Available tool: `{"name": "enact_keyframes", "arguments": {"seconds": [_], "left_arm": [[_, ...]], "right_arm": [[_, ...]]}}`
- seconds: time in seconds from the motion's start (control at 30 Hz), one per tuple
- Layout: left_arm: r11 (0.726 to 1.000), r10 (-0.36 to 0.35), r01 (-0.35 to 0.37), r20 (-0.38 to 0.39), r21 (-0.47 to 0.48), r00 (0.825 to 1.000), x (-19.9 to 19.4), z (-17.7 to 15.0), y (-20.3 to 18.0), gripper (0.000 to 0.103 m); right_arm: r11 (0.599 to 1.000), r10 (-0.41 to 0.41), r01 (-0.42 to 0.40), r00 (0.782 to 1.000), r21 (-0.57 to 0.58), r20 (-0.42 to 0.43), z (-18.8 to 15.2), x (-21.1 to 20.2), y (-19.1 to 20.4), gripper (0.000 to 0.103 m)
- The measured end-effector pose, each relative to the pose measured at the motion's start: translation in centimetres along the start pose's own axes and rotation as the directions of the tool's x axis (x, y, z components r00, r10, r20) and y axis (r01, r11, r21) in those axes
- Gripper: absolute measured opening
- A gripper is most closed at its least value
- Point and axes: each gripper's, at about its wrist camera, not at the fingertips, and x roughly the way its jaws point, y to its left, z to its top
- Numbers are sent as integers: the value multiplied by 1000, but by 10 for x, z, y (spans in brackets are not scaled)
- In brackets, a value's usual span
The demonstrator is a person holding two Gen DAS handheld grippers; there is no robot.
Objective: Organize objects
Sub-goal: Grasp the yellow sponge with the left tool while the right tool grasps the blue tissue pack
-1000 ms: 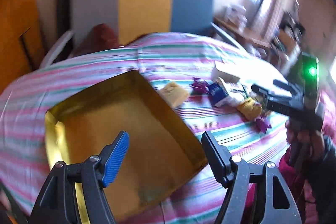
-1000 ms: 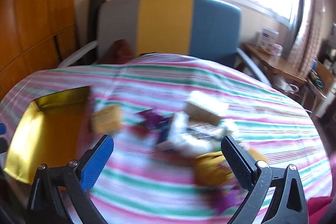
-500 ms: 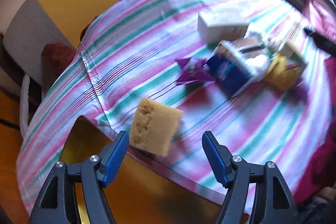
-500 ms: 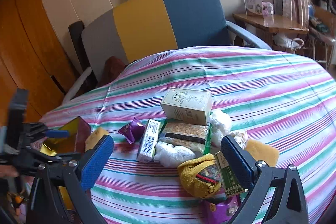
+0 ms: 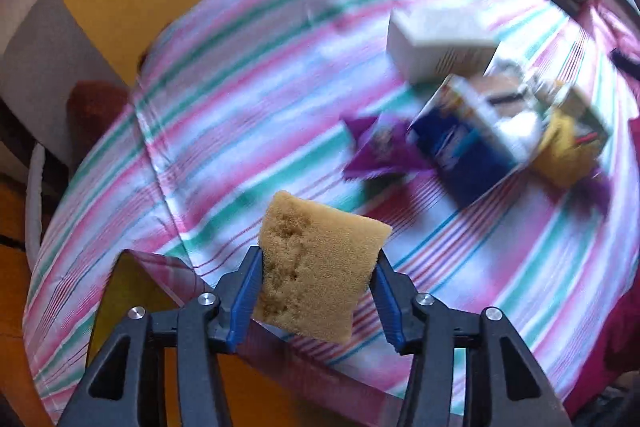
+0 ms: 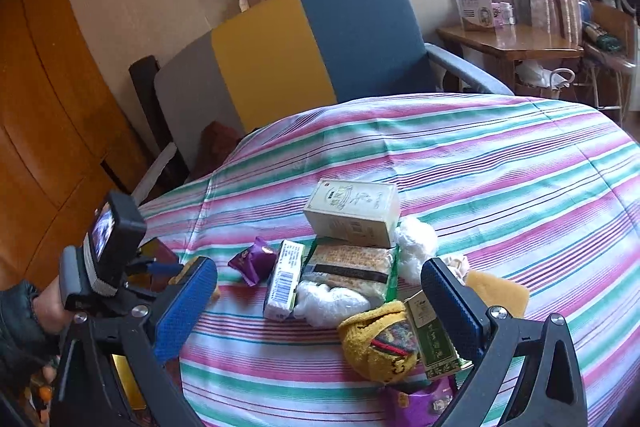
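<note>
since half a second ago the left gripper point(image 5: 318, 281) has closed in on the yellow sponge point(image 5: 320, 267), which then lay loose on the cloth between its spread fingers; it is now pinched between the blue pads point(image 5: 245, 291), at the near edge of the table over the box rim.

striped tablecloth point(image 6: 500, 163): pink, green and white, covers the whole round table. multicoloured chair point(image 6: 280, 55), grey, yellow and blue panels, stands at the far side.

gold box point(image 5: 120, 291): open, near left, partly under the left gripper.

cream carton point(image 6: 352, 211): lies at the far end of the pile of objects, centre of the table. below it a green-edged snack pack point(image 6: 352, 265), with a white and blue packet point(image 6: 284, 279) just left of it.

yellow knitted pouch point(image 6: 378, 343): nearest part of the pile, touching a green box point(image 6: 434, 341) on its right.

purple wrapper point(image 6: 252, 259): left of the pile, slightly apart.

right gripper point(image 6: 320, 301): fingers spread wide, holding nothing, hovering over the near side of the pile.
</note>
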Motion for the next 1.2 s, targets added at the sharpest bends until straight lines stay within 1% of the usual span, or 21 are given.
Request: {"name": "enact_keyframes", "arguments": {"seconds": [0.07, 0.13, 0.2, 0.27, 0.33, 0.37, 0.43, 0.5, 0.57, 0.67, 0.77, 0.83, 0.9, 0.97, 1.0, 1.03, 1.07, 1.1, 1.13, 1.17, 1.2], "left_arm": [[998, -36, 39, 78, -40, 996, -28, -10, -2, 52], [997, -25, 35, 133, -72, 991, -52, -22, -5, 53], [992, -35, 56, 175, -113, 984, -73, -31, -6, 53], [985, -26, 62, 213, -162, 977, -94, -46, -2, 53], [974, -41, 93, 241, -207, 970, -109, -60, 0, 53], [967, -39, 101, 256, -233, 966, -116, -73, 1, 53], [958, -26, 102, 270, -270, 963, -120, -89, 3, 53], [942, -31, 118, 270, -313, 962, -123, -105, 7, 53], [929, -26, 122, 265, -351, 964, -122, -126, 12, 53], [909, -2, 109, 258, -403, 966, -127, -156, 21, 53], [881, 21, 102, 254, -462, 967, -130, -180, 35, 53], [856, 51, 85, 246, -510, 968, -133, -195, 49, 54], [824, 76, 72, 236, -561, 969, -133, -205, 64, 54], [787, 99, 60, 223, -613, 970, -133, -212, 82, 54], [761, 117, 47, 208, -647, 971, -132, -214, 92, 54], [728, 131, 36, 190, -684, 973, -130, -216, 102, 54], [698, 130, 43, 187, -715, 974, -127, -217, 113, 54], [678, 126, 54, 189, -733, 974, -125, -219, 121, 54], [662, 130, 52, 183, -748, 974, -122, -218, 128, 54], [650, 149, 26, 161, -759, 976, -117, -217, 137, 54], [647, 161, 6, 144, -763, 976, -113, -215, 143, 54]], "right_arm": [[999, -10, 10, 1000, 34, 3, 2, -1, -7, 99], [997, -9, 10, 1000, 70, -5, 3, 0, -15, 96], [996, -9, 10, 1000, 84, -21, 3, 3, -17, 93], [998, 5, -1, 998, 61, -59, 0, 9, -12, 92], [1000, 15, -15, 996, 3, -93, -4, 15, 0, 88], [999, 17, -20, 994, -28, -107, -7, 17, 7, 85], [996, 21, -34, 988, -87, -153, -14, 26, 20, 79], [992, 19, -43, 979, -119, -201, -18, 39, 30, 66], [988, -2, -34, 974, -153, -228, -20, 52, 39, 65], [986, -24, -22, 963, -167, -270, -18, 75, 45, 62], [983, -59, 3, 951, -181, -304, -14, 102, 50, 62], [981, -82, 17, 939, -192, -335, -14, 119, 53, 59], [977, -110, 33, 925, -213, -364, -17, 134, 57, 28], [972, -112, 30, 930, -231, -350, -18, 132, 63, 24], [967, -124, 37, 932, -251, -341, -18, 127, 68, 23], [962, -138, 47, 935, -270, -327, -19, 122, 71, 23], [956, -148, 55, 939, -288, -311, -21, 115, 75, 23], [952, -153, 60, 943, -300, -296, -22, 107, 77, 23], [949, -153, 64, 949, -308, -277, -23, 97, 78, 23], [949, -149, 63, 953, -307, -264, -25, 90, 79, 23], [952, -137, 56, 957, -301, -256, -26, 82, 78, 23]]}}
